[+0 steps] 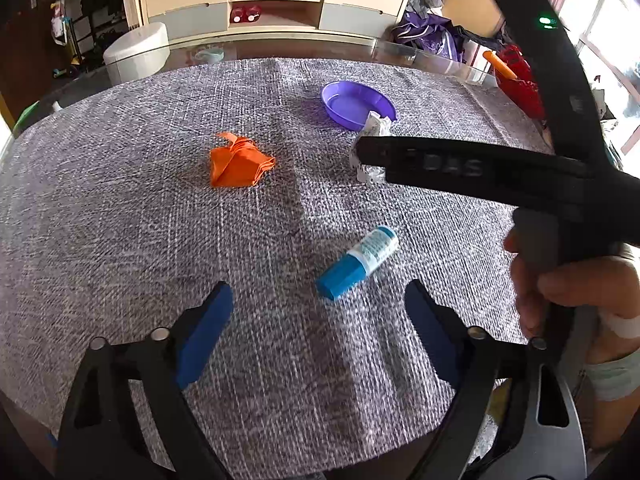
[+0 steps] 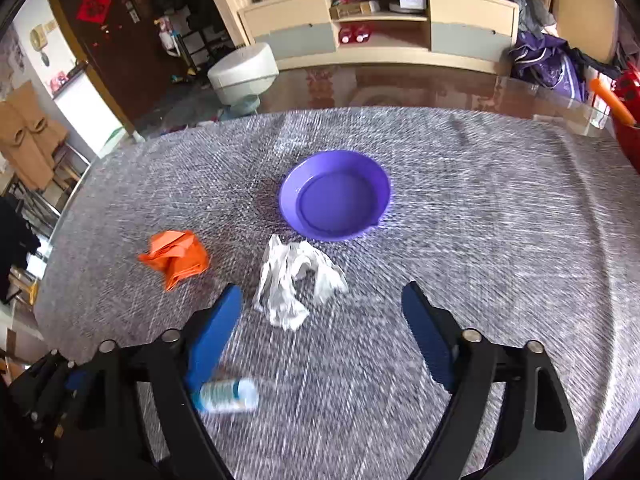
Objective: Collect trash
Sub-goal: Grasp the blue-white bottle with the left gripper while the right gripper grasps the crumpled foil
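A purple bowl (image 2: 335,196) (image 1: 357,105) stands empty on the grey cloth. A crumpled white paper (image 2: 294,282) lies just in front of it, partly hidden in the left wrist view (image 1: 374,126) by the right gripper's body. A crumpled orange paper (image 2: 176,258) (image 1: 238,164) lies to the left. A blue-and-white tube (image 1: 358,262) (image 2: 226,396) lies nearer. My left gripper (image 1: 319,312) is open above the cloth, just short of the tube. My right gripper (image 2: 322,308) is open above the cloth, just short of the white paper.
The grey cloth (image 2: 500,240) covers a glass table whose far edge (image 2: 400,88) shows beyond it. A red object with an orange handle (image 2: 624,112) stands at the far right. A white round appliance (image 2: 244,72) and a low cabinet (image 2: 380,24) stand behind the table.
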The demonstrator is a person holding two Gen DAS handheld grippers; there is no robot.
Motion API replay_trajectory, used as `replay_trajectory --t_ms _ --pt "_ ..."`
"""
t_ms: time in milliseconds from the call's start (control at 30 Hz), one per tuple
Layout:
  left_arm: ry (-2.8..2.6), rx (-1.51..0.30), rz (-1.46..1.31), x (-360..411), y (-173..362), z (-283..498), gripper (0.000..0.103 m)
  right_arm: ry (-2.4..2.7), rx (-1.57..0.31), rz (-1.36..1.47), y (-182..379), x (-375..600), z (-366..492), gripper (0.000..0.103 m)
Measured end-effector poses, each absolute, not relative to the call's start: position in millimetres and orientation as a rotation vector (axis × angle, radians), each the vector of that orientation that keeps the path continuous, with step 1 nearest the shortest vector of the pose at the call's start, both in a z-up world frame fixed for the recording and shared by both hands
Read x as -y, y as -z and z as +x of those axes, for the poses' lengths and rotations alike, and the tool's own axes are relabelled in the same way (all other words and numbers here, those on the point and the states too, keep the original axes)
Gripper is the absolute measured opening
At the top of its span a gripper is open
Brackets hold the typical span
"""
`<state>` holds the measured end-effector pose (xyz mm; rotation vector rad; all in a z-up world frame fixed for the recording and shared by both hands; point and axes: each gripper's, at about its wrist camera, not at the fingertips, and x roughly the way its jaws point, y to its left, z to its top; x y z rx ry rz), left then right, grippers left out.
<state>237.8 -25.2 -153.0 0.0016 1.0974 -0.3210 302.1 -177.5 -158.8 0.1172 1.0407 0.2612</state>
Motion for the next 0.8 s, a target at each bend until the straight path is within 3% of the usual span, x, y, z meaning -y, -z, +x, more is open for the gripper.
replay_trajectory --t_ms 133,233,333,433,500,667,800 --pt "0.35 -1.105 -0.003 31 158 247 0.077 -0.278 -1.032 0.127 166 176 307 0.061" --pt "0.376 -1.11 0.005 39 163 251 0.07 -0.312 -1.013 0.128 163 176 305 0.036" --pt "0.384 -1.11 0.025 47 167 253 0.063 -0.323 -1.001 0.111 158 177 301 0.024" --pt "0.375 -1.098 0.053 52 167 252 0.051 -0.331 -1.001 0.107 156 183 299 0.021" --pt "0.37 -1.097 0.06 54 166 252 0.034 -0.327 -1.001 0.102 155 187 296 0.02" --pt "0.379 -1.106 0.062 55 167 244 0.019 -0.318 -1.003 0.103 150 199 285 0.019" --pt "0.389 -1.108 0.064 58 166 231 0.016 -0.297 -0.999 0.11 144 211 273 0.019"
